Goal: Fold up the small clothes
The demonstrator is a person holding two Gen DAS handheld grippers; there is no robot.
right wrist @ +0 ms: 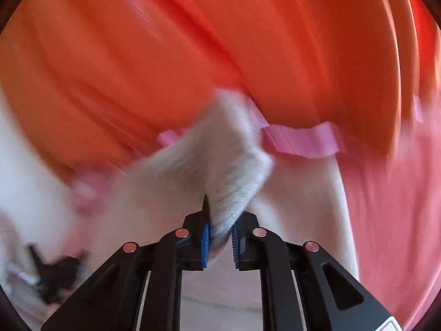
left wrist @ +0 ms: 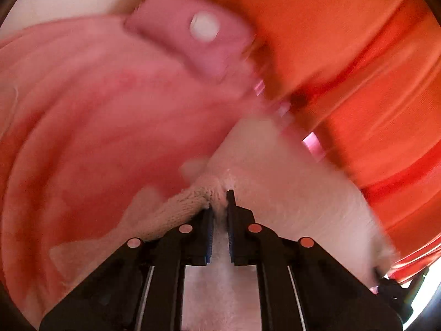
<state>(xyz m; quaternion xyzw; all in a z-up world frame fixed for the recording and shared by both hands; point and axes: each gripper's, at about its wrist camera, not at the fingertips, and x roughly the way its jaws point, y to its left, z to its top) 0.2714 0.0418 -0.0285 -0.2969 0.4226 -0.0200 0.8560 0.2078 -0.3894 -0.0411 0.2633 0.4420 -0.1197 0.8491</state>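
A small cream knitted garment (left wrist: 275, 171) is held by both grippers. My left gripper (left wrist: 219, 201) is shut on its knitted edge. My right gripper (right wrist: 220, 220) is shut on its ribbed cuff or hem (right wrist: 220, 160), which sticks up between the fingers. The garment spreads below and to the sides in the right wrist view (right wrist: 297, 193). Both views are blurred by motion. The other gripper shows as a dark shape at the lower left of the right wrist view (right wrist: 55, 275) and at the lower right of the left wrist view (left wrist: 394, 289).
A pink garment (left wrist: 96, 115) with a pink tab and white button (left wrist: 204, 26) lies to the left. Orange cloth (right wrist: 193, 41) fills the background in both views, with a pink strip (right wrist: 303, 140) at its edge. More pink fabric (right wrist: 399, 193) lies at the right.
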